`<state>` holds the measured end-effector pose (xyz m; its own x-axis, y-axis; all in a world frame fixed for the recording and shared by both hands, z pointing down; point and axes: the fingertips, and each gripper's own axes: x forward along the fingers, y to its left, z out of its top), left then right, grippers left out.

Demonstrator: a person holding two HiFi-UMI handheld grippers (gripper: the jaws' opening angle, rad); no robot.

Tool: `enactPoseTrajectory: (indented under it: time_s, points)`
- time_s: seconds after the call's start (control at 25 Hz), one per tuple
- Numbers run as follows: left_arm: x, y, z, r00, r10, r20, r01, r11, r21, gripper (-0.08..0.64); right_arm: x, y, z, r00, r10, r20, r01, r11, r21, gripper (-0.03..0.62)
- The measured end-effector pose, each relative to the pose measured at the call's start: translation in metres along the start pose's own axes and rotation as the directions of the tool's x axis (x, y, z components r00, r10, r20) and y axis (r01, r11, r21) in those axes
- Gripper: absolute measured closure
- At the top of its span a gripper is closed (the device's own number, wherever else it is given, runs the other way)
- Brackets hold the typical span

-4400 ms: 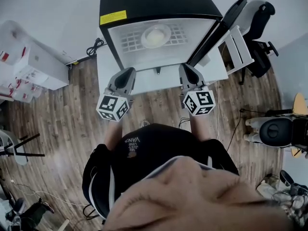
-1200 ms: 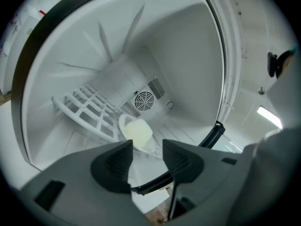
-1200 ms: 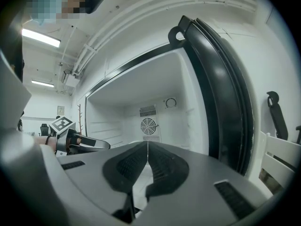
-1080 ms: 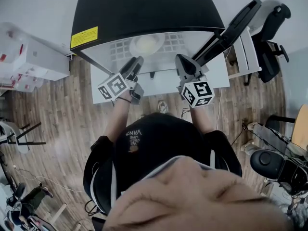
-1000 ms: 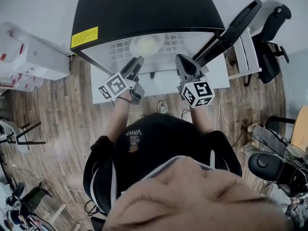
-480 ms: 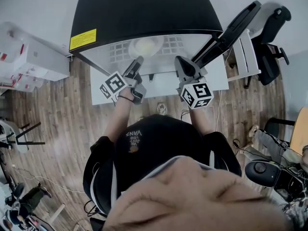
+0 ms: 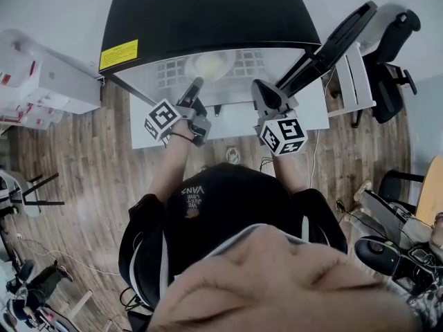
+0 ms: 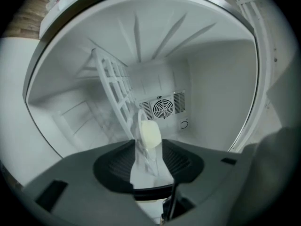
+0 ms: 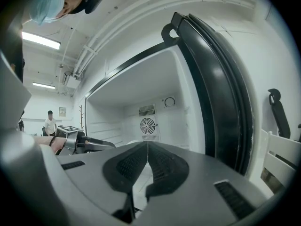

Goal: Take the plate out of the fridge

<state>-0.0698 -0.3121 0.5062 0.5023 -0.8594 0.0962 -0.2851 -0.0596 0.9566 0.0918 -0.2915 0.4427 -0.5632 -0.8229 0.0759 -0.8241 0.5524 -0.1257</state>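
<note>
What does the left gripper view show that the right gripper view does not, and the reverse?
Only the left gripper view: the pale plate on the wire shelf, seen through its open jaws. Only the right gripper view: the black fridge door, the left gripper, and its own jaws, shut and empty. Both: the fan grille on the fridge's white back wall.

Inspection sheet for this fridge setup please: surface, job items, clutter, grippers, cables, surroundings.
Surface: white wire shelf inside the open fridge.
Job's things: plate lies on the shelf, not yet taken out.
Clutter: nothing seen in the fridge.
Grippers: left gripper open, rolled on its side, jaws lined up on the plate's rim; right gripper shut, empty, at the fridge opening.
Cables: loose cable on the floor before the fridge.
Surroundings: wood floor, office chair, white boxes.
</note>
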Motion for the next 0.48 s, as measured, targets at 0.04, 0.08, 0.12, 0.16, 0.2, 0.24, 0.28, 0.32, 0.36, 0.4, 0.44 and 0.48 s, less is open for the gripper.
enactPoseTrajectory:
  time_s: [0.04,0.08,0.12,0.16,0.2,0.24,0.28,0.32,0.36,0.4,0.44,0.48]
  points:
    - [0.0,0.001,0.0,1.0,0.0,0.004,0.0,1.0,-0.012,0.38,0.0,0.0,0.0,1.0,0.001,0.0,-0.001,1.0,0.0,0.58]
    - [0.0,0.001,0.0,1.0,0.002,0.006,-0.002,1.0,-0.018,0.38,0.001,0.001,0.0,1.0,0.002,-0.001,-0.002,1.0,0.0,0.58]
    - [0.0,0.001,0.001,1.0,0.005,0.007,-0.005,1.0,-0.021,0.38,0.001,0.001,-0.001,1.0,0.003,-0.003,-0.003,1.0,0.0,0.58]
    - [0.0,0.002,0.001,1.0,0.012,0.009,-0.012,1.0,-0.024,0.383,0.001,0.001,-0.001,1.0,0.005,-0.005,-0.005,1.0,0.0,0.58]
    - [0.0,0.003,0.001,1.0,0.022,0.011,-0.021,0.999,-0.029,0.393,0.002,0.001,-0.002,1.0,0.006,-0.007,-0.006,1.0,0.0,0.58]
    - [0.0,0.005,0.001,0.999,0.033,0.013,-0.033,0.999,-0.034,0.409,0.002,0.001,-0.002,1.0,0.007,-0.008,-0.007,1.0,0.001,0.58]
    - [0.0,0.006,0.001,0.999,0.045,0.015,-0.045,0.998,-0.038,0.424,0.003,0.002,-0.003,1.0,0.008,-0.01,-0.008,1.0,0.002,0.58]
    - [0.0,0.008,0.001,0.998,0.055,0.016,-0.054,0.998,-0.04,0.438,0.003,0.002,-0.003,1.0,0.008,-0.011,-0.008,1.0,0.002,0.58]
    - [-0.001,0.009,0.001,0.998,0.062,0.019,-0.061,0.997,-0.042,0.447,0.003,0.002,-0.003,1.0,0.008,-0.012,-0.008,1.0,0.002,0.58]
    - [-0.001,0.01,0.001,0.998,0.065,0.021,-0.064,0.997,-0.045,0.457,0.003,0.002,-0.003,1.0,0.007,-0.012,-0.007,1.0,0.003,0.58]
    - [-0.001,0.011,0.001,0.997,0.067,0.025,-0.066,0.997,-0.051,0.466,0.003,0.001,-0.004,1.0,0.007,-0.013,-0.007,1.0,0.004,0.58]
    - [-0.001,0.012,0.001,0.997,0.067,0.027,-0.066,0.996,-0.057,0.466,0.003,0.001,-0.004,1.0,0.006,-0.013,-0.006,1.0,0.004,0.58]
